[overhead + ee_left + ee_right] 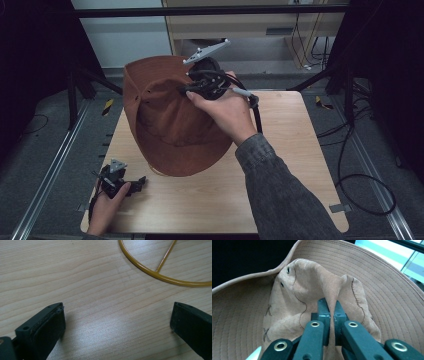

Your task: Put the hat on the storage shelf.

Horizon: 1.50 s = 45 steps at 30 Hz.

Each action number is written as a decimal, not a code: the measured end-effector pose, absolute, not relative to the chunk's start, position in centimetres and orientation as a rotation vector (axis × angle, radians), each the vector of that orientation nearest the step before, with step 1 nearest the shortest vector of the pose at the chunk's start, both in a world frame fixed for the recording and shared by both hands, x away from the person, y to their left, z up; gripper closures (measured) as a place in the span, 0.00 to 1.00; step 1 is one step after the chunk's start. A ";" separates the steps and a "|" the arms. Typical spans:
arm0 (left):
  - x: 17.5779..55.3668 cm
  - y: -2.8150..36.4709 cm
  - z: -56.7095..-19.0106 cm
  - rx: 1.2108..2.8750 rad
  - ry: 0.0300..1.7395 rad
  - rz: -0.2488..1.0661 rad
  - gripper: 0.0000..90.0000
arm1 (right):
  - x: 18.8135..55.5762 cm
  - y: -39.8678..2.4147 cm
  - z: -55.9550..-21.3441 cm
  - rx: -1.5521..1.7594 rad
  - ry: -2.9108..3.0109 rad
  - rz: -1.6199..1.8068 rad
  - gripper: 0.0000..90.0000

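Brown suede hat (294, 300) shows stitched "X X"; no label readable.

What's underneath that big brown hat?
The hat, pinched at its crown by the right gripper, hangs over the wooden table. A yellow wire ring lies there; how far it runs beneath is hidden.
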State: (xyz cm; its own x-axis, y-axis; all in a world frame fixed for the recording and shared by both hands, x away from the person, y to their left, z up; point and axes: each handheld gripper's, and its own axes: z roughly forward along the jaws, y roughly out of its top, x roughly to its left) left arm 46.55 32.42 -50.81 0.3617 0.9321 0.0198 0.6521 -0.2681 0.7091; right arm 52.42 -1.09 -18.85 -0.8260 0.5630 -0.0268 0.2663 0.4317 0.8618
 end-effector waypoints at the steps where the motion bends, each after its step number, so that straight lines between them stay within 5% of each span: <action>1: 46.6 32.4 -50.8 2.016 1.368 0.593 0.00 | 52.5 -0.9 -18.9 0.712 2.381 1.348 0.99; 45: 46.6 32.5 -50.7 2.039 1.357 0.591 0.00 | 55.7 4.9 -20.9 0.713 2.482 1.318 0.99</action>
State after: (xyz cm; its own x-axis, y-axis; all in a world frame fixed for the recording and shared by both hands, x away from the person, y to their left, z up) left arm 46.56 32.51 -50.74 0.3744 0.9268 0.0299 0.6533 -0.2866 0.7007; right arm 55.71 4.93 -20.87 -0.8517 0.5239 0.0146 0.3056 0.4738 0.8259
